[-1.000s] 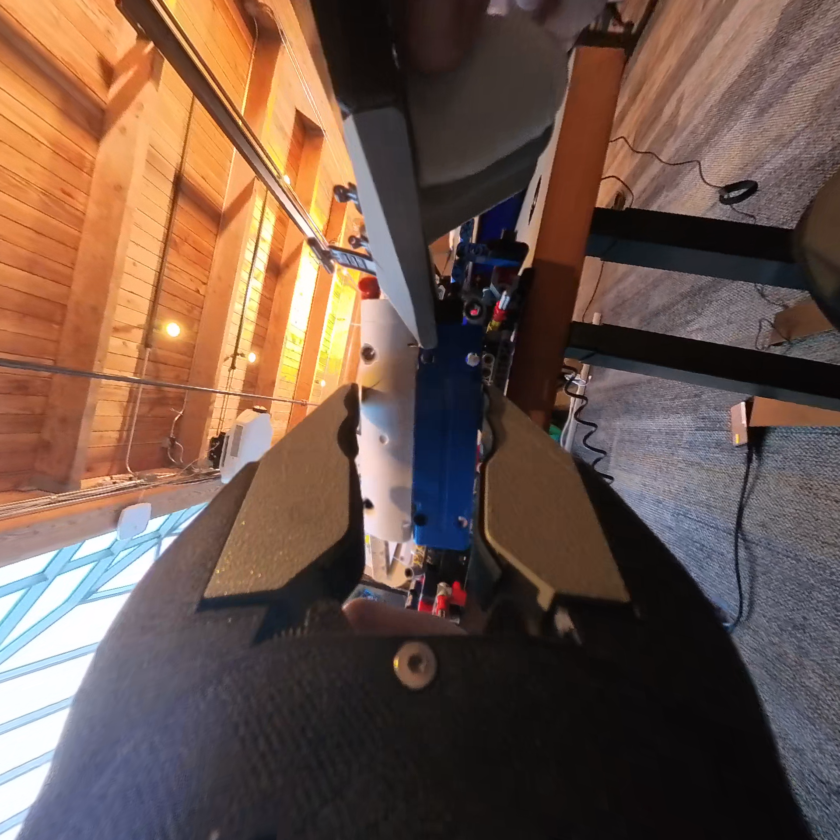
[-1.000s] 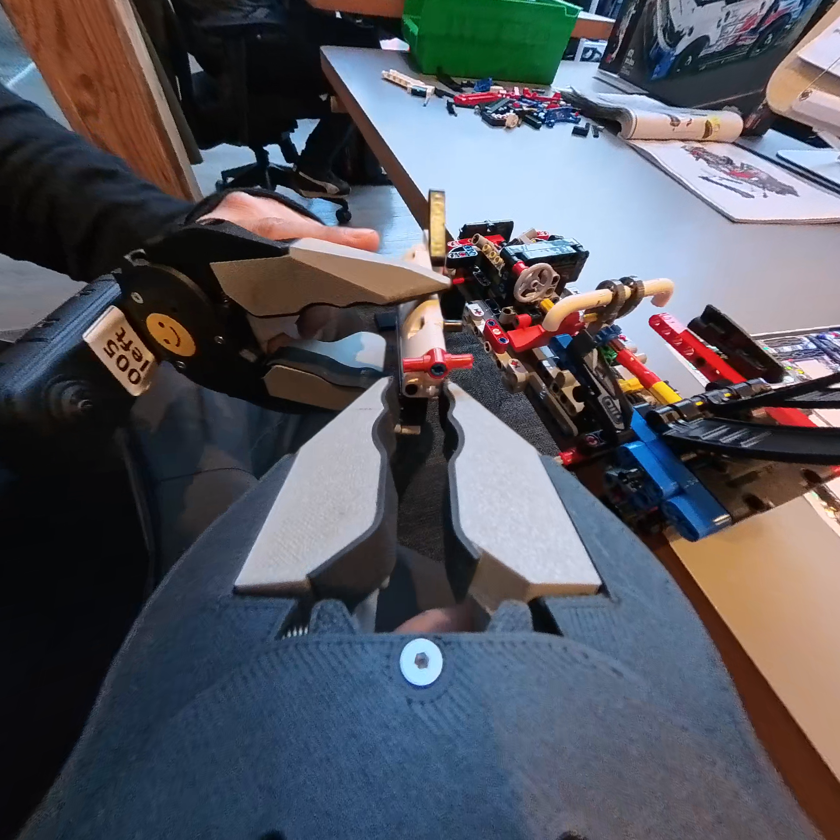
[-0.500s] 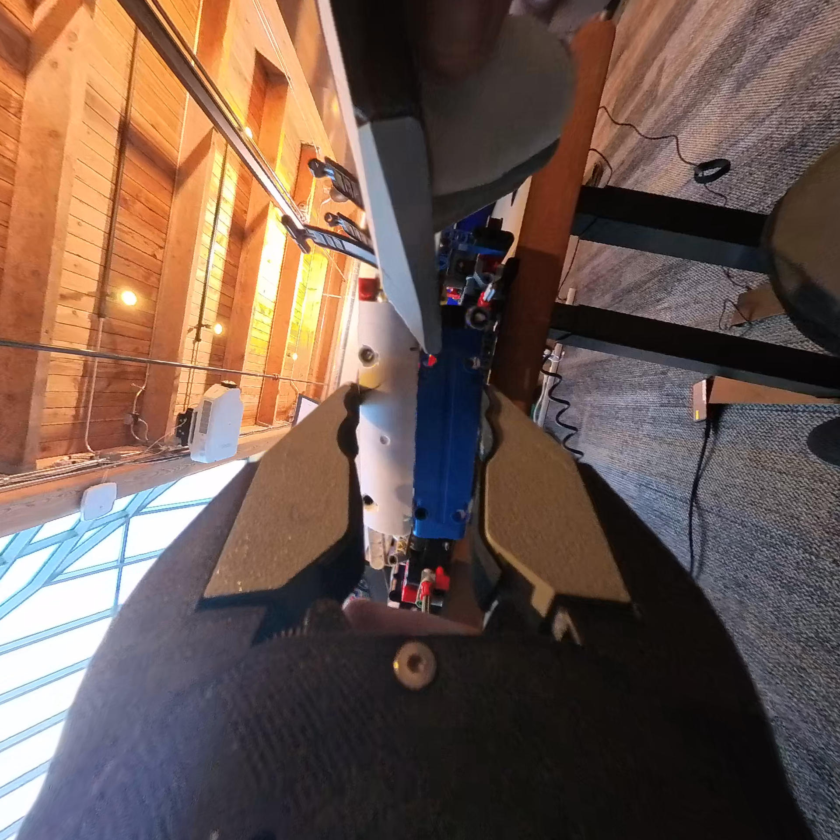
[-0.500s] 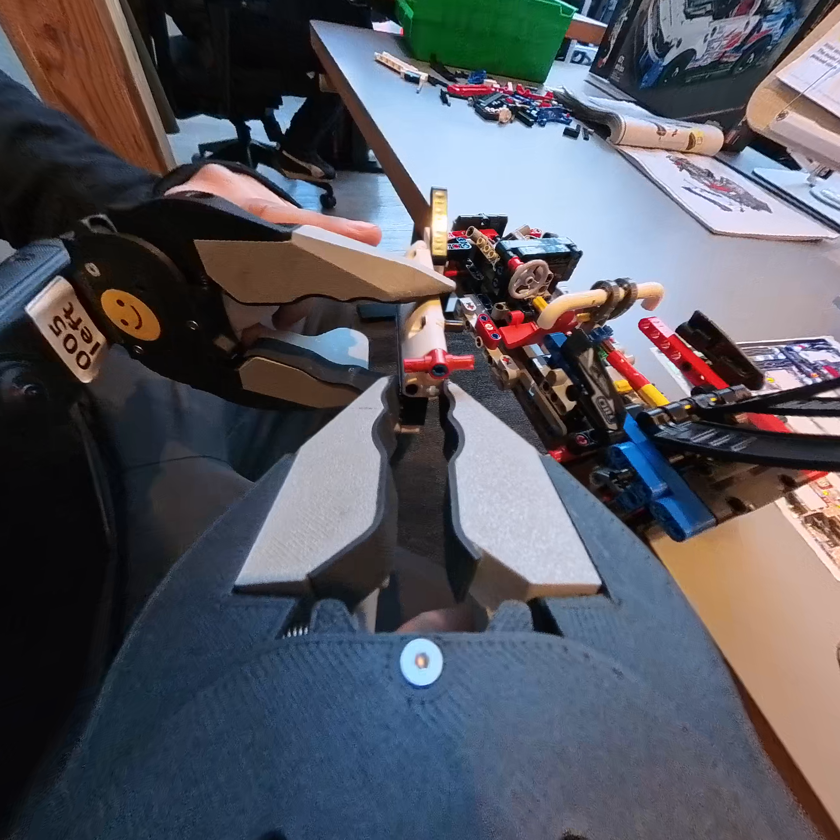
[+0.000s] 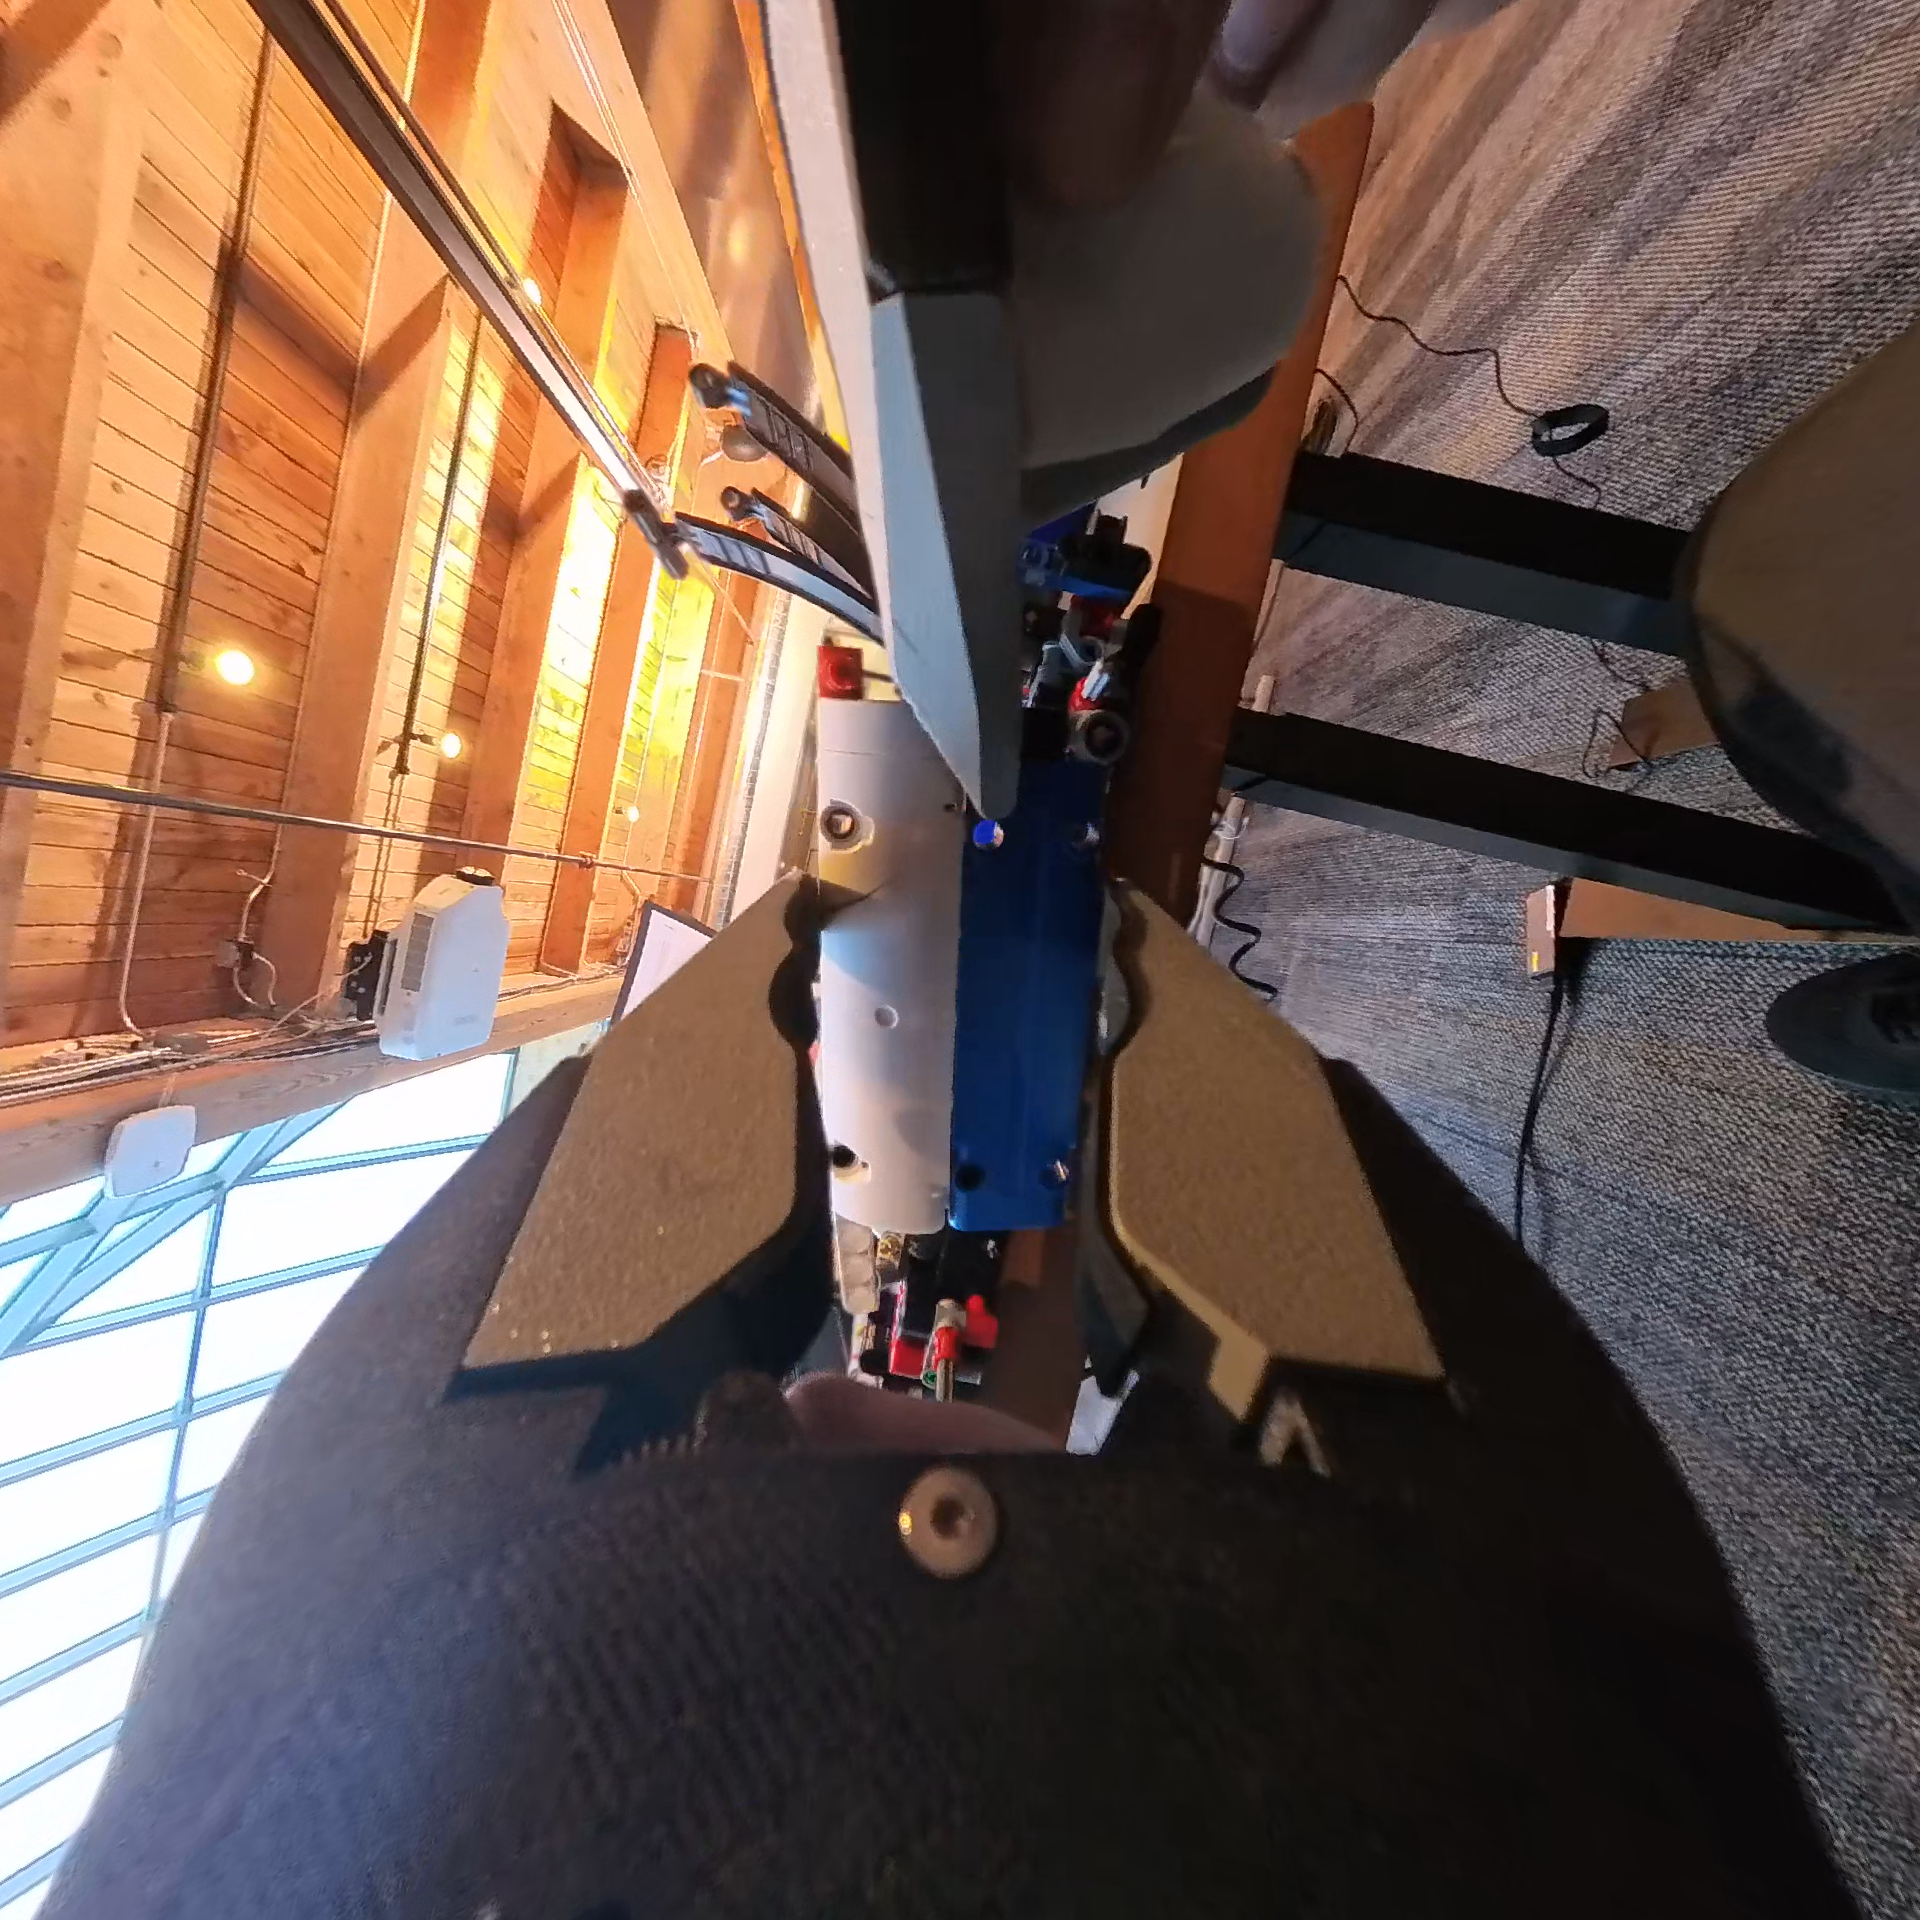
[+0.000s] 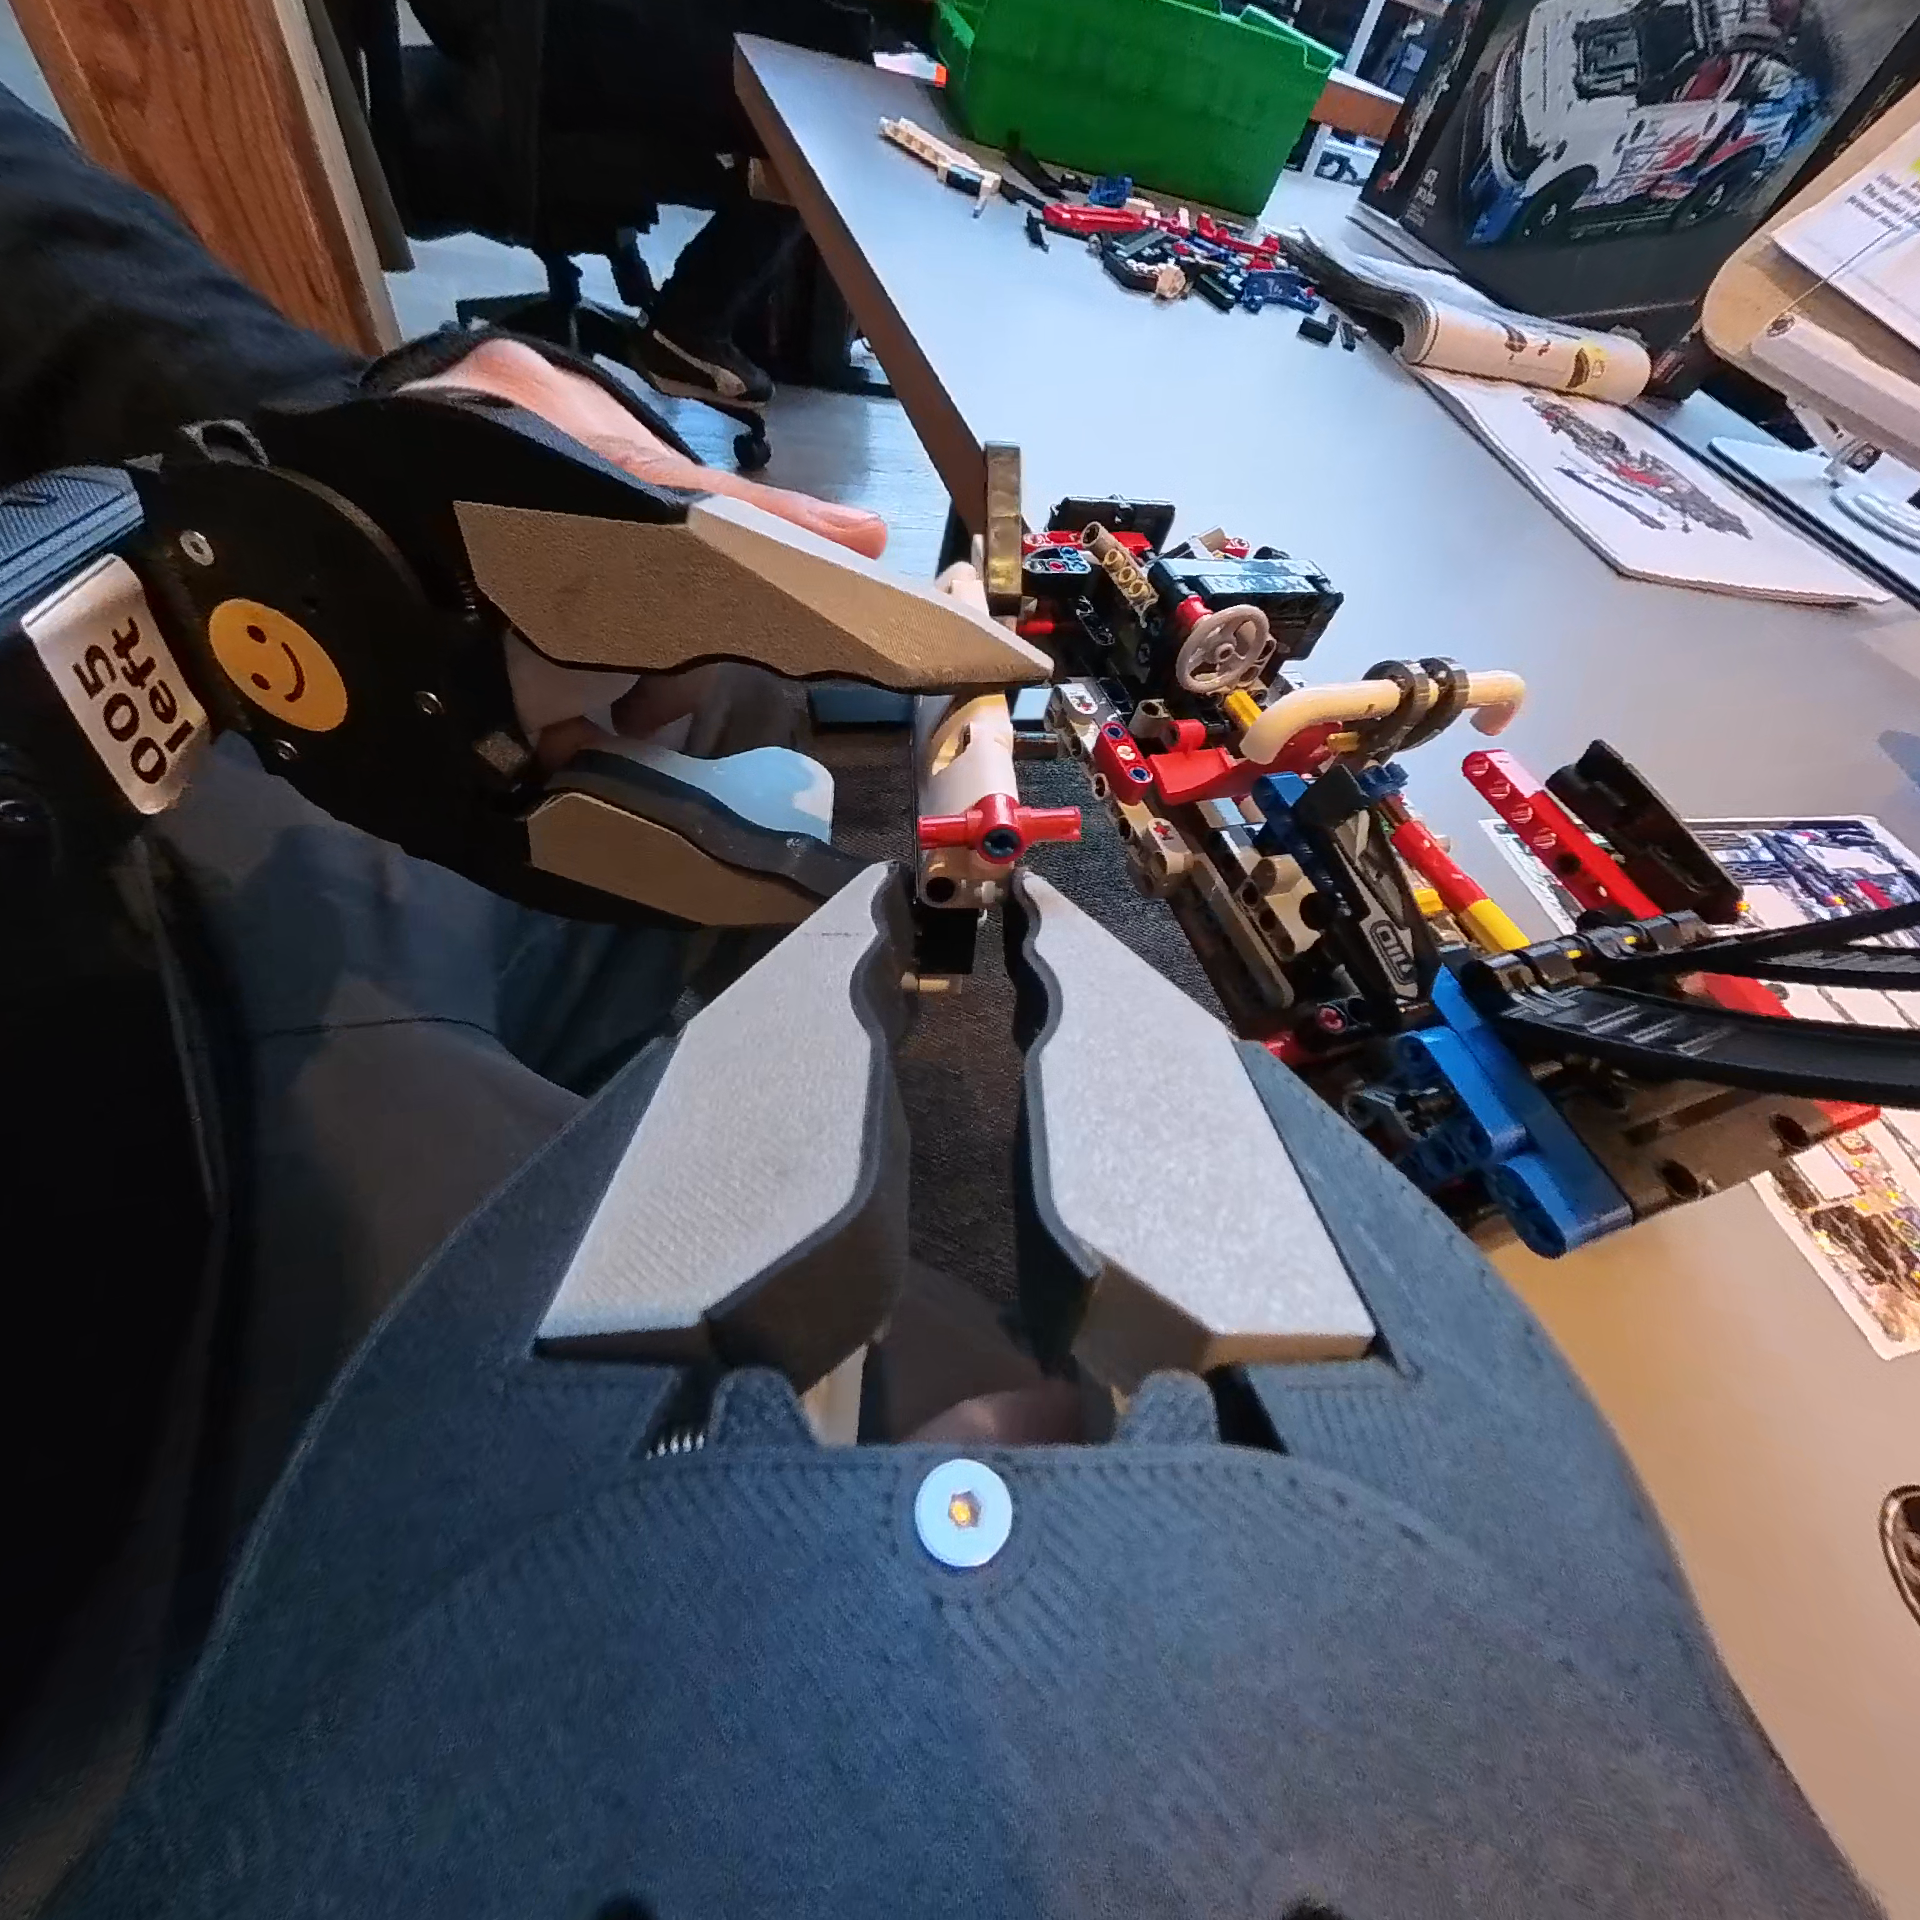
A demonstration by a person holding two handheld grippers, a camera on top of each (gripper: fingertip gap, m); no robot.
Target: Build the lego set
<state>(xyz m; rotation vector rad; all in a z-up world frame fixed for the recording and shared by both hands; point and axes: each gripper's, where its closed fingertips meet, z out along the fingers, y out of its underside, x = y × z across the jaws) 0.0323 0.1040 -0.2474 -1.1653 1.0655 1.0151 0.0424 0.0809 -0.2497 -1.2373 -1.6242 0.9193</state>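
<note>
Our left gripper (image 5: 951, 1049) clamps the model (image 5: 1013, 997) lengthwise at centre frame, while our right gripper (image 6: 951, 914) pinches its near end.

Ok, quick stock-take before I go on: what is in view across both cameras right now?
Partly built lego model: one, multicoloured, overhanging the grey table's near edge.
White and blue body panels: two, side by side on the model, clamped in the left tool.
Red cross-shaped connector: one, on the white panel's end.
Loose lego pieces: many, mixed colours, far end of the table.
Green plastic bin: one, behind them.
Open instruction booklets: two, right side.
Grey table: one.
Left tool: shut on the panels.
Right tool: tips beside the white panel's lower end.
</note>
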